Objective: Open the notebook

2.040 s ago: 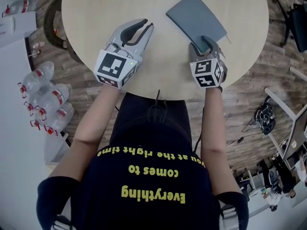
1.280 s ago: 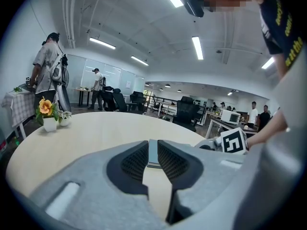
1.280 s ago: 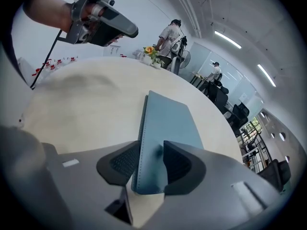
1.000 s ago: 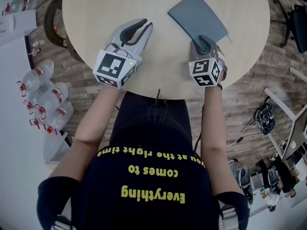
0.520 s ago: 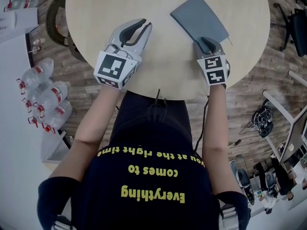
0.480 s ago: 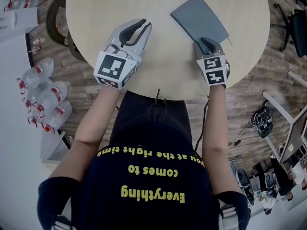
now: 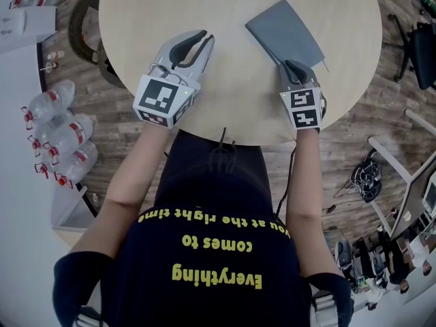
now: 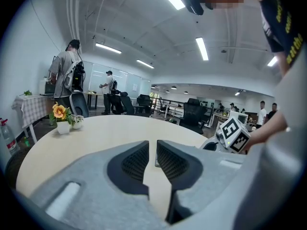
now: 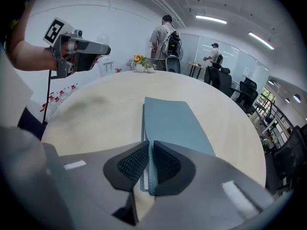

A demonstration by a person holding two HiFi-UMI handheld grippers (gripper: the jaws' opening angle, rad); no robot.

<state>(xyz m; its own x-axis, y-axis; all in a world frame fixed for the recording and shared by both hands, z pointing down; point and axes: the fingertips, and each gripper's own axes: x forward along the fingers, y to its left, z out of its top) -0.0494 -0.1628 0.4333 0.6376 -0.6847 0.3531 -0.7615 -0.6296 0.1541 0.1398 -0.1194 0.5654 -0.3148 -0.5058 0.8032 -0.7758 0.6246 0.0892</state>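
The notebook [image 7: 283, 33] lies closed on the right part of the round desk [image 7: 225, 80]. It looks thin and light, with a cover that probably bends, so take only the cover at its near edge, where the jaws of your right gripper [image 9: 149, 147] are closing. Your left gripper [image 8: 156, 147] hovers empty with its jaws almost together, and the smooth desk may let the notebook slide.

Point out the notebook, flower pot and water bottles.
notebook [image 7: 283, 31], head view, middle of its grey cover.
flower pot [image 8: 63, 127], left gripper view, white pot body.
water bottles [image 7: 68, 131], head view, one bottle's body.
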